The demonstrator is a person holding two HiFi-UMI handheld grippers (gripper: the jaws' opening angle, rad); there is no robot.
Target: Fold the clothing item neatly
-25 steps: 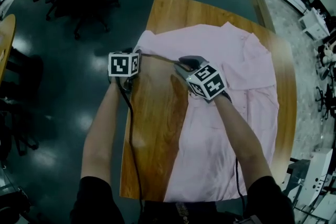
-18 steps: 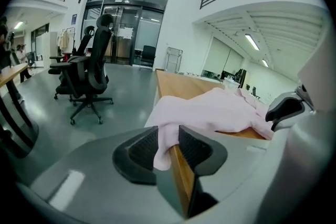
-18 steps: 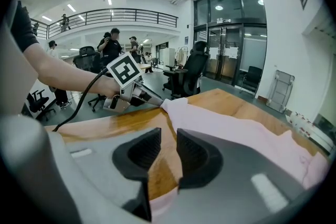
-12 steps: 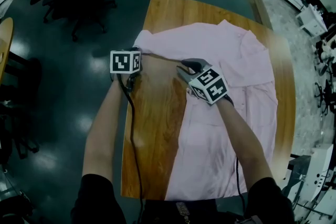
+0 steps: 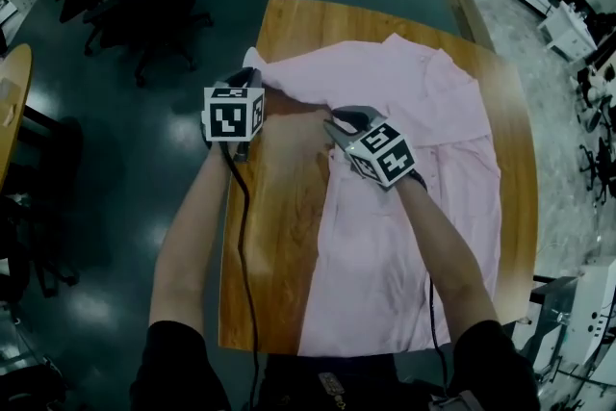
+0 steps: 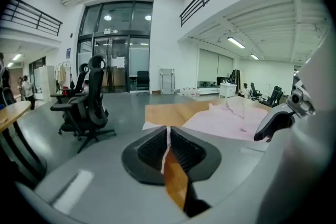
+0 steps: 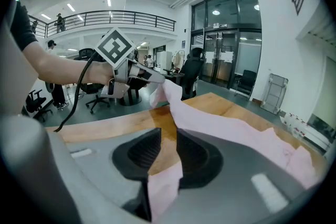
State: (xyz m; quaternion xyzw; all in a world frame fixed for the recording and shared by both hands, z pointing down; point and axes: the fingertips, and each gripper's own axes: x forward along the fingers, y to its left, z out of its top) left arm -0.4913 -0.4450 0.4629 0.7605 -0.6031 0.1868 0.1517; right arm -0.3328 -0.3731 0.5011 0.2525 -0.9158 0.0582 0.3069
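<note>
**The shirt's left edge is gripped at two points and comes up from the surface.**

On the left, the left gripper (image 5: 247, 77) has just been closing its jaws. They now stand almost together, with a thin strip of the pink shirt (image 5: 414, 159) pinched between them. Compared with a moment ago this gripper is higher, and the edge that lay flat now rises in a ridge toward it. To the right, the right gripper (image 5: 339, 122) keeps its jaws narrow on a fold of the same edge, as before. The rest of the shirt lies spread over the right part of the wooden surface (image 5: 274, 245), from near to far. I judge that folding the left side over the body is starting now; both grips should carry the edge together, so the crease stays straight.
</note>
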